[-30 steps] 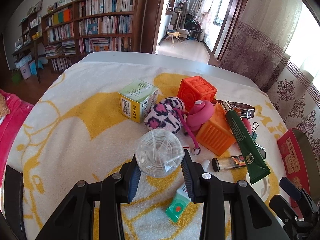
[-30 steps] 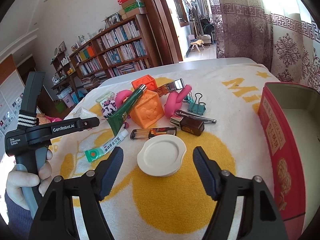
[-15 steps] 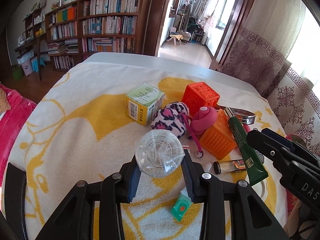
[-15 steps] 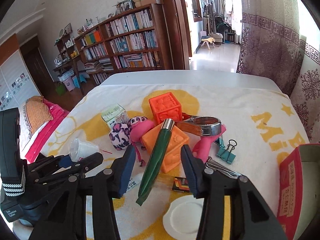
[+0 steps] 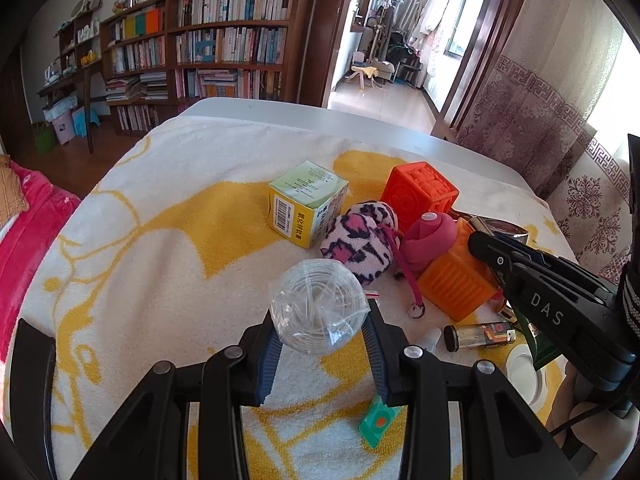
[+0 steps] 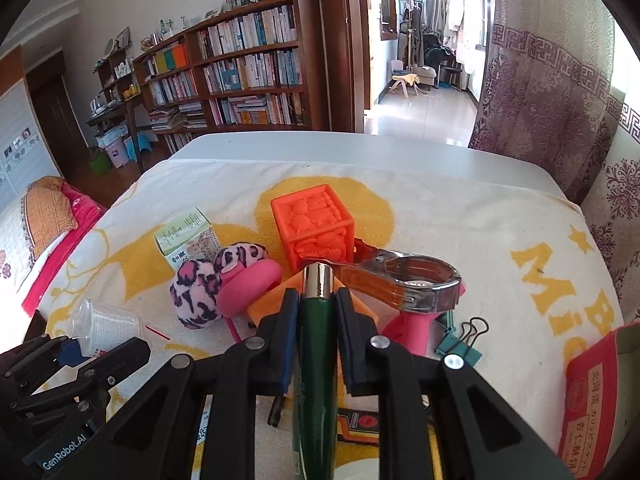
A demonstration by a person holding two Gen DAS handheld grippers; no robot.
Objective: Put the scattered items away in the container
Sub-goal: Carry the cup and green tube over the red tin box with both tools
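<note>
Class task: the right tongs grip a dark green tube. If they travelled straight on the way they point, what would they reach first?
Probably the orange embossed rubber cube, directly beyond the silver cap of the dark green tube held in the right tongs. Depth is unclear; the paler orange block underneath might touch sooner.

Clear crinkled plastic cup (image 5: 319, 307), glossy green tube (image 6: 317, 344), terry towel (image 5: 160, 220)

You have two orange cubes (image 6: 314, 228) (image 5: 456, 276), one green tube (image 6: 316, 356), one clear cup (image 5: 318, 312), one lighter (image 5: 480, 336) and one red box (image 6: 592, 404).
</note>
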